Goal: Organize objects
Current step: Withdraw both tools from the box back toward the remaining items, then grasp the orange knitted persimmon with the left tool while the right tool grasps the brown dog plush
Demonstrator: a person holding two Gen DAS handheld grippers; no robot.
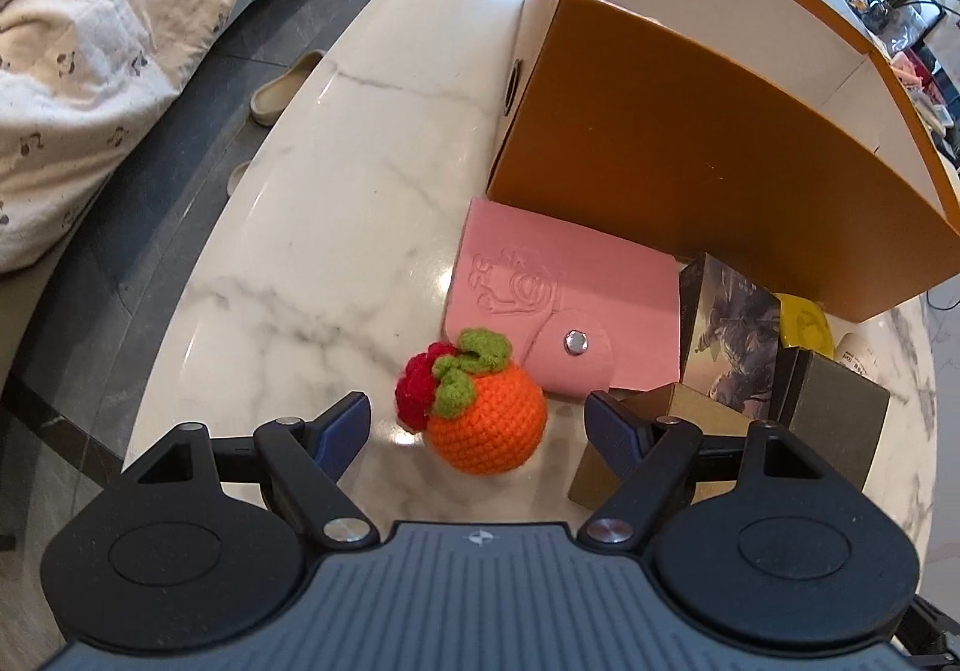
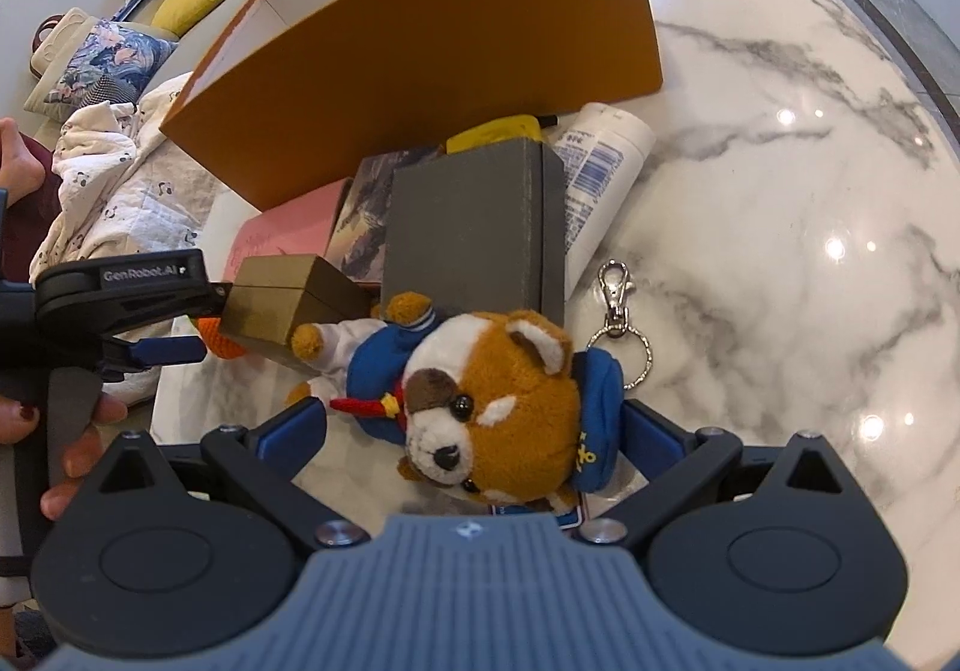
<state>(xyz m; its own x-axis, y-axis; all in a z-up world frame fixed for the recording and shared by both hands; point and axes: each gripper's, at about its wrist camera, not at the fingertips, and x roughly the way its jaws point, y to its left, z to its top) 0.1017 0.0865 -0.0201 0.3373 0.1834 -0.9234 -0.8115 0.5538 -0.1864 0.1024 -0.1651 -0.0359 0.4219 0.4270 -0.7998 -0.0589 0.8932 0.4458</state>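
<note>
On the marble surface (image 1: 336, 179), beside the orange box (image 1: 690, 143), we see our left gripper (image 1: 477, 422) spread wide around the crocheted orange (image 1: 489, 422), its pads clear of it. Our right gripper (image 2: 474, 431) brackets the plush dog (image 2: 498, 407), unclenched, with the blue fingers (image 2: 294, 431) not pressing it.

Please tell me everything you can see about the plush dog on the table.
The plush dog is soft, brown and white, with dark eyes and nose, a blue cap, a blue and white outfit and a red tie. It lies on the marble table, between the open fingers of the right gripper. A metal clasp and ring lie beside its head.
</note>
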